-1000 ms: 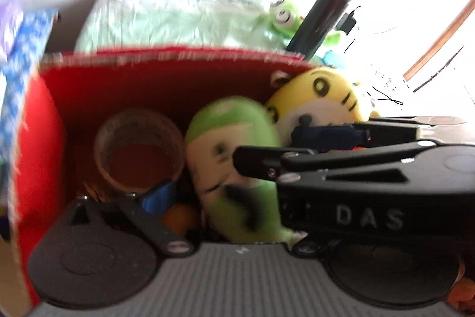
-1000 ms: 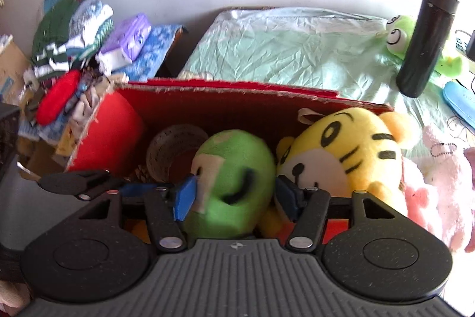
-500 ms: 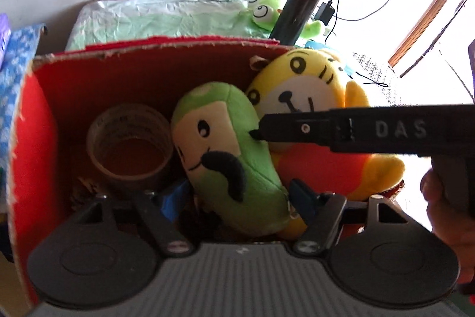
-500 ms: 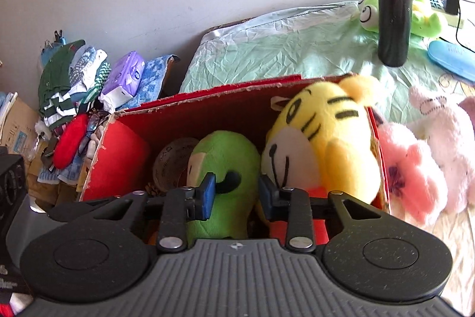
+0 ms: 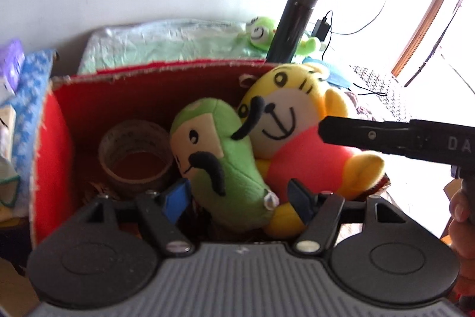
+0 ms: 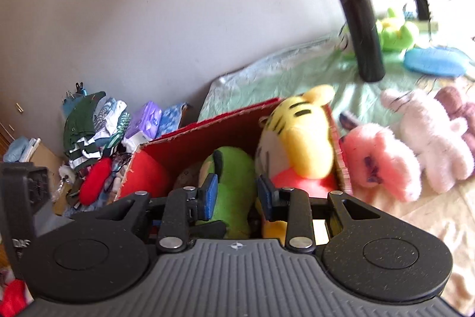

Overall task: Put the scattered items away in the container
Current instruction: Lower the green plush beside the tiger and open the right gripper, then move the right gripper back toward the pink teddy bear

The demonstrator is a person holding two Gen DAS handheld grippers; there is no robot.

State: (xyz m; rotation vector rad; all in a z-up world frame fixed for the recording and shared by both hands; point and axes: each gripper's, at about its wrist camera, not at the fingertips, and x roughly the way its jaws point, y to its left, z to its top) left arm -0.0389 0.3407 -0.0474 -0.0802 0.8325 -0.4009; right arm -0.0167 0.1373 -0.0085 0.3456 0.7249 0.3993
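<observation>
The red cardboard box (image 5: 53,138) holds three things. A roll of tape (image 5: 135,155) lies at its left with the core opening facing up. A green plush (image 5: 219,162) lies in the middle. A yellow tiger plush (image 5: 299,135) leans against it at the right end of the box, its head above the rim.

Your left gripper (image 5: 240,199) sits at the near edge of the box. Its blue pads stand apart, one on each side of the lower end of the green plush, and neither pad presses the fabric. The plush's long axis runs from that lower end up and away toward the back wall, its face turned up toward the camera.

Your right gripper (image 6: 236,195) hangs over the same near edge with its jaws part-way apart and nothing clamped; the green plush (image 6: 234,183) shows through the gap, behind the pads. In the left view one of its fingers crosses in front of the tiger's body.

Outside the box, on the bedding to the right, lie a pink plush (image 6: 383,162) and a white plush (image 6: 430,138); a black flask (image 6: 360,28) stands upright farther back.
</observation>
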